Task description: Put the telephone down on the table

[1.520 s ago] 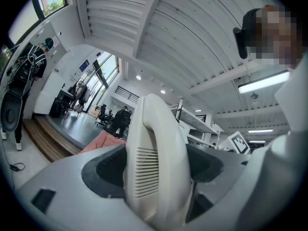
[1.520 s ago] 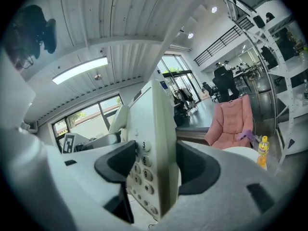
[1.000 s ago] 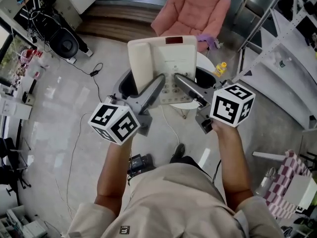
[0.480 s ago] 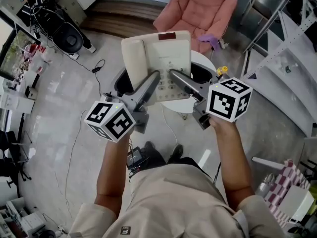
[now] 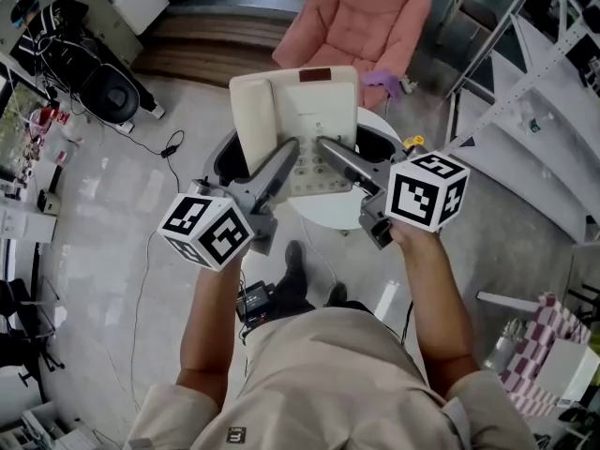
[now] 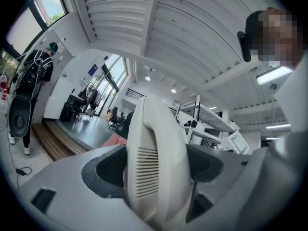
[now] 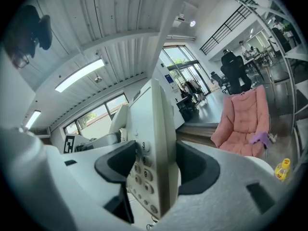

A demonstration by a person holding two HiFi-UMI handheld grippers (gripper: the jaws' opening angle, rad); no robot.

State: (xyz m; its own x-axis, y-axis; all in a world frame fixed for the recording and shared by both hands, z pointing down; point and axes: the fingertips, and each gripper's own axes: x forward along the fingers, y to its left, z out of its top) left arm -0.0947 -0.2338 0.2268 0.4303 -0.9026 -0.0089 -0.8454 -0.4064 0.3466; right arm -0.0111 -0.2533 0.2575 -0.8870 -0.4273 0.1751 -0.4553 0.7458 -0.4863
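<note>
Between left tongs (image 6: pixel 156 170), telephone (image 6: pixel 161 129) vent slots (image 6: pixel 147 174); between right tongs (image 7: pixel 156 170), keypad (image 7: pixel 141 177).

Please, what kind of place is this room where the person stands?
Probably an open office or lab workspace rather than a home. A black office chair stands by desks in the background, white metal racks line one side, and a pink armchair sits on a polished floor.

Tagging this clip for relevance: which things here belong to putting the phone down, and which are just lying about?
Job in hand: cream plastic desk telephone; left tongs and right tongs, both shut on it; round white table.
Lying about: pink padded armchair; small yellow bottle; purple cloth.
</note>
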